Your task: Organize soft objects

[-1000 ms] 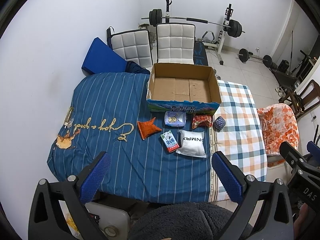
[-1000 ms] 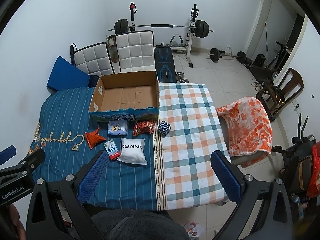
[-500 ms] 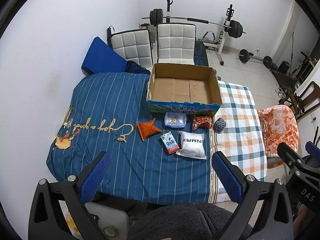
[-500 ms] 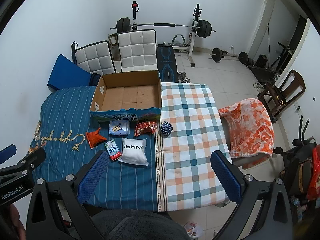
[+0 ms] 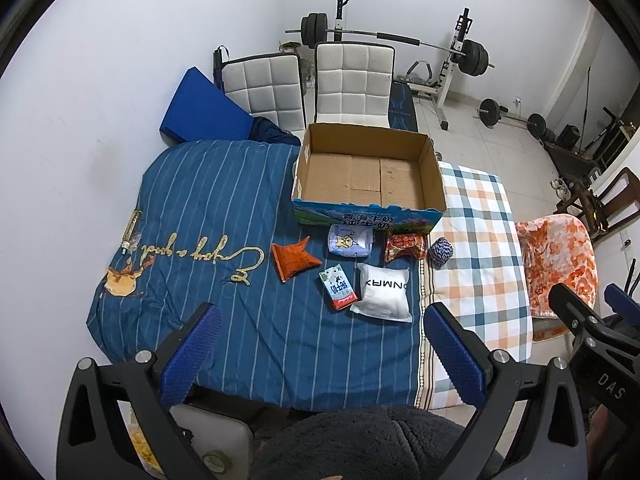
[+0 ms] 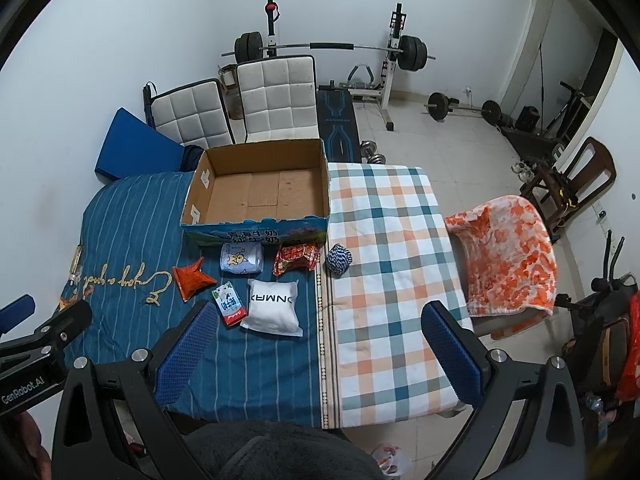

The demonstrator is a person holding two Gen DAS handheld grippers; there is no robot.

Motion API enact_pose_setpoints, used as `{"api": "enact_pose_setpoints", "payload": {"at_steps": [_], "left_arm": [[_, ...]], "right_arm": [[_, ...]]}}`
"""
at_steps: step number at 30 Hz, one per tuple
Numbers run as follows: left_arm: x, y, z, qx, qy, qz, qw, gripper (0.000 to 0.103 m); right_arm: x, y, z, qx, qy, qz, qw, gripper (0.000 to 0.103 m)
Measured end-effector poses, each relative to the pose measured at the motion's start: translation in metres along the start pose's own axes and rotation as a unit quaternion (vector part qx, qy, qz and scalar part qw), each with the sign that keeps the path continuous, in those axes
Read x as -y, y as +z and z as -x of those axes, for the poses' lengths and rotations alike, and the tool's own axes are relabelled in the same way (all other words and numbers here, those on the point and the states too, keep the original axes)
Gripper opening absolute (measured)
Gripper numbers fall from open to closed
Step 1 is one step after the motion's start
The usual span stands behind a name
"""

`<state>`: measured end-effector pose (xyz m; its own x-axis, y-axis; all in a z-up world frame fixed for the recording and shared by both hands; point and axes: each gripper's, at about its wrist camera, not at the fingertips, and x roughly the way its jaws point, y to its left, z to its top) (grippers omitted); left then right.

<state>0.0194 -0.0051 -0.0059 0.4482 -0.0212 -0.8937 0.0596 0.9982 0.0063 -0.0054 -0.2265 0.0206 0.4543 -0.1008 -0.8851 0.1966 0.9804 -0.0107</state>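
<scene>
The left gripper (image 5: 318,344) and right gripper (image 6: 316,344) are both hovering high above the bed (image 5: 208,216) with fingers spread wide, grasping nothing. Six soft things are lying on the bedding just in front of the open cardboard box (image 5: 368,176): an orange pouch (image 5: 294,258), a pale blue pack (image 5: 349,241), a red snack bag (image 5: 405,246), a blue-and-white ball (image 5: 441,251), a small packet (image 5: 338,293) and a white pillow (image 5: 383,298).

Black left claw (image 5: 320,334), blue ribbed pads (image 5: 192,354), silver screws, dark fleece sleeve (image 6: 280,452)
</scene>
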Motion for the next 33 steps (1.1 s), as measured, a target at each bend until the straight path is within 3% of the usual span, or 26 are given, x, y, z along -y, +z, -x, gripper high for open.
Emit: {"api": "enact_pose_setpoints", "payload": {"at_steps": [4,10,15,19,22,24,25,29,33], "left_arm": [[-0.002,0.005,-0.024,-0.012,0.0,0.009,0.9999,0.103],[-0.012,0.018,-0.108,-0.053,0.033,0.028,0.9976,0.103],[-0.018,0.014,-0.202,-0.116,0.063,0.022,0.9909,0.103],[-0.02,0.001,-0.275,-0.178,0.08,0.017,0.9807,0.103],[-0.024,-0.008,-0.307,-0.206,0.085,0.021,0.9747,0.103],[-0.026,-0.012,-0.323,-0.216,0.088,0.026,0.9721,0.103],[-0.028,-0.011,-0.329,-0.221,0.091,0.028,0.9707,0.103],[-0.034,-0.011,-0.351,-0.24,0.087,0.05,0.9655,0.103],[-0.028,-0.008,-0.372,-0.257,0.054,0.071,0.9623,0.103]], "right_arm": [[0.004,0.009,-0.056,-0.039,0.014,-0.019,0.999,0.103],[0.001,0.01,-0.203,-0.139,0.02,-0.044,0.989,0.103],[-0.026,-0.008,-0.327,-0.224,0.038,-0.05,0.973,0.103],[-0.054,-0.028,-0.396,-0.271,0.056,-0.058,0.959,0.103],[-0.07,-0.039,-0.43,-0.298,0.054,-0.064,0.951,0.101],[-0.077,-0.048,-0.449,-0.318,0.039,-0.06,0.945,0.087],[-0.079,-0.052,-0.456,-0.324,0.035,-0.057,0.944,0.087],[-0.069,-0.057,-0.456,-0.327,0.047,-0.058,0.942,0.08],[-0.04,-0.065,-0.454,-0.34,0.03,-0.041,0.939,0.078]]}}
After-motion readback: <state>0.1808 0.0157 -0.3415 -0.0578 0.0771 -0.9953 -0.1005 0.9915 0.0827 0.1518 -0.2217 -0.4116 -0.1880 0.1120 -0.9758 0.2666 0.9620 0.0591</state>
